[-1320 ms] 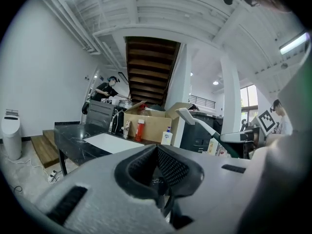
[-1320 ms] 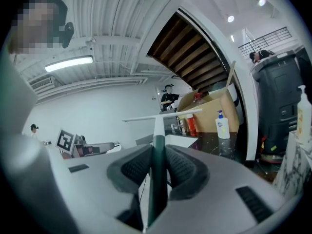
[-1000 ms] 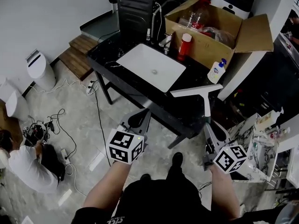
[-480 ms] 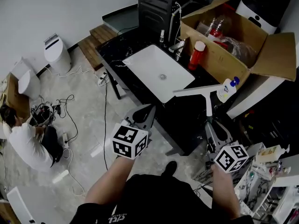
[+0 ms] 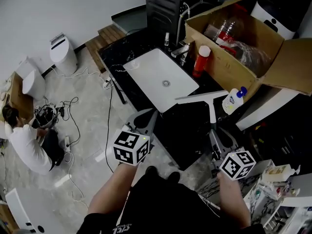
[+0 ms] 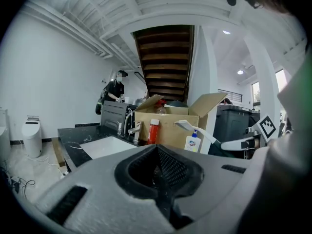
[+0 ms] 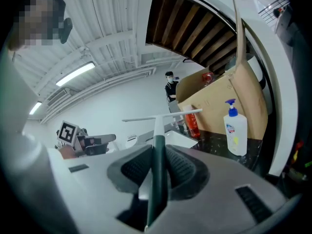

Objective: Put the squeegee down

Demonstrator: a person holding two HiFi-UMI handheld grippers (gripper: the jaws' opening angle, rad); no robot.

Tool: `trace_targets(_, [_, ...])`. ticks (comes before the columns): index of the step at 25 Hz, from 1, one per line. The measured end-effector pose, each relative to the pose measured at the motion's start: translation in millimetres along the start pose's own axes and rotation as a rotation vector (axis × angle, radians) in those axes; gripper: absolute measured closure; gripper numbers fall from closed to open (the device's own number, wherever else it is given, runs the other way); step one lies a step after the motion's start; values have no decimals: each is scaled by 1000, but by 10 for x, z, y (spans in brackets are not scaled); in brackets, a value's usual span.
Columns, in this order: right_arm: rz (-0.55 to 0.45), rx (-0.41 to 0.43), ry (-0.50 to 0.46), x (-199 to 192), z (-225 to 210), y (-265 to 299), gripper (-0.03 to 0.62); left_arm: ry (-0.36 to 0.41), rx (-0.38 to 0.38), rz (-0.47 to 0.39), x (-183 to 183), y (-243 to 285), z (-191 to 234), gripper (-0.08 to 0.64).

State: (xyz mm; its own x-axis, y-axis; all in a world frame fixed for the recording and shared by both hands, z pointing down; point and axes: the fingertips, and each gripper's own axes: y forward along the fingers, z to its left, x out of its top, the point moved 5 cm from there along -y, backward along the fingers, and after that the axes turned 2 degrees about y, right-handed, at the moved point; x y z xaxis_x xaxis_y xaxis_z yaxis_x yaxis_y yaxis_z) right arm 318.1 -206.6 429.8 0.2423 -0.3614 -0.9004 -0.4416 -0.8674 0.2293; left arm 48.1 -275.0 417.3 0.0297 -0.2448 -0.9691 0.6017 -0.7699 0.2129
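Observation:
The squeegee [image 5: 202,98] has a long white blade and a dark green handle [image 7: 156,177]. It stands blade-forward above the front right part of the black counter [image 5: 187,126]. My right gripper [image 5: 215,134] is shut on that handle, which runs up between the jaws in the right gripper view to the blade [image 7: 161,117]. My left gripper [image 5: 148,118] hovers at the counter's front edge, near the white sink [image 5: 161,79]. Its jaws are shut with nothing between them [image 6: 157,156].
On the counter stand an open cardboard box [image 5: 234,43], a red bottle [image 5: 200,60], a soap pump bottle [image 5: 233,100] and a faucet [image 5: 180,48]. A person [image 5: 24,143] crouches by cables on the floor at left. Cluttered shelves [image 5: 278,179] lie at right.
The head view has shifted as I came nearer the counter. Both grippers now sit closer over its front edge. The squeegee stays held in the right gripper.

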Motion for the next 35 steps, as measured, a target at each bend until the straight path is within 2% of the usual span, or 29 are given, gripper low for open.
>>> trace_targets(9, [71,-46,5,-103,-162,267,499,-19,-33,33,-81,275,129,554])
trace_targets(18, [155,-61,18,-334,-283,571,499,-53,-49,82,-317,384,246,555])
trace_targets(24, [239,-59,3,-527,-368,734,499,-71,-46,98,-416,379,288,554])
trace_targets(35, [366,-113,-10,-894,-691,805,499,-76,-16,102,-424,266,342,554])
